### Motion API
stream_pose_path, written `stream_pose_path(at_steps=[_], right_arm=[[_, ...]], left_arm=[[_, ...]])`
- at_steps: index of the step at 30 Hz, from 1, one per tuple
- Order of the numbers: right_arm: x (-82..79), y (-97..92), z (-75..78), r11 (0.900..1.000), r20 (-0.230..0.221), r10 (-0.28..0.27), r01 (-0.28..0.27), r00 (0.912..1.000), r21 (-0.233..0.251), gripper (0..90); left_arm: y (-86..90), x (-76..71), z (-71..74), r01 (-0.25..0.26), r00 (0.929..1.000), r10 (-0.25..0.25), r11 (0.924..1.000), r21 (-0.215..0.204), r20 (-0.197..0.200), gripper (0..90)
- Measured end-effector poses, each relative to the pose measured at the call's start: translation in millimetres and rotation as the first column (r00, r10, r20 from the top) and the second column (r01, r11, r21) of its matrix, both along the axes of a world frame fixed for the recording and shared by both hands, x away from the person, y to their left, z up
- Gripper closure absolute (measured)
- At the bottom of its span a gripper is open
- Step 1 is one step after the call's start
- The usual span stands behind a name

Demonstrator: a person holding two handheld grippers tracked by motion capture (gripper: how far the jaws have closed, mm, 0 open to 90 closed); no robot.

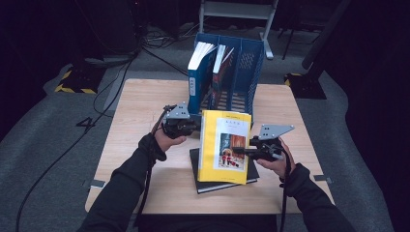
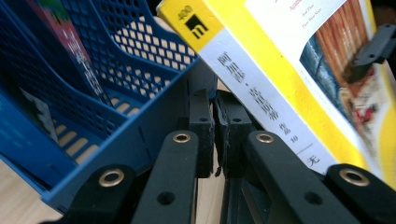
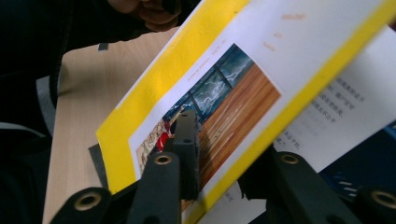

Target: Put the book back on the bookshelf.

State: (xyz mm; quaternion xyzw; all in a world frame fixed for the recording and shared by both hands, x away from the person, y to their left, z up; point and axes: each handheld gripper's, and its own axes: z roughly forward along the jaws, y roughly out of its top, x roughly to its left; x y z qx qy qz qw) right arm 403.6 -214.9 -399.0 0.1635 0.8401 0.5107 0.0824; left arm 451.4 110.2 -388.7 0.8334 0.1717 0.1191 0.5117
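Observation:
A yellow book with a picture on its cover is held upright and tilted above a black book that lies flat on the wooden table. My right gripper is shut on the yellow book's right edge. In the right gripper view, my right gripper has one jaw on the front cover and the other behind. My left gripper sits at the book's left side by the spine. In the left gripper view, my left gripper has its pads together beside the spine, and I see nothing between them.
A blue mesh file rack stands at the table's far edge, just behind the yellow book, and it rises close on the left in the left gripper view. It holds a blue book and a second book. Cables trail on the floor to the left.

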Motion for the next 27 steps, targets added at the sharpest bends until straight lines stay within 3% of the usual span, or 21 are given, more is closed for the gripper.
stream_pose_path(at_steps=[8,16,25,27], right_arm=[[-3.1,0.7,6.0,0.9973,0.081,-0.065,0.063,0.9946,0.037,82.0],[-15.8,-2.9,3.3,0.9961,0.149,-0.07,0.062,0.9864,0.064,83.8],[-37.1,-12.7,-0.5,0.9978,0.2,-0.037,0.026,0.9791,0.061,84.4],[-39.8,-13.9,-1.0,0.9984,0.206,-0.035,0.025,0.978,0.051,84.4]], left_arm=[[-5.5,-7.1,22.5,0.017,0.999,-0.016,0.9998,-0.013,0.042,88.7],[-8.2,-21.5,31.3,0.031,0.997,-0.029,0.9993,-0.021,0.072,85.6],[-10.9,-45.1,36.4,0.01,0.9962,-0.006,0.9988,-0.048,0.087,70.3],[-10.7,-51.1,36.7,0.003,0.9941,0.0,0.9998,-0.022,0.108,66.2]])
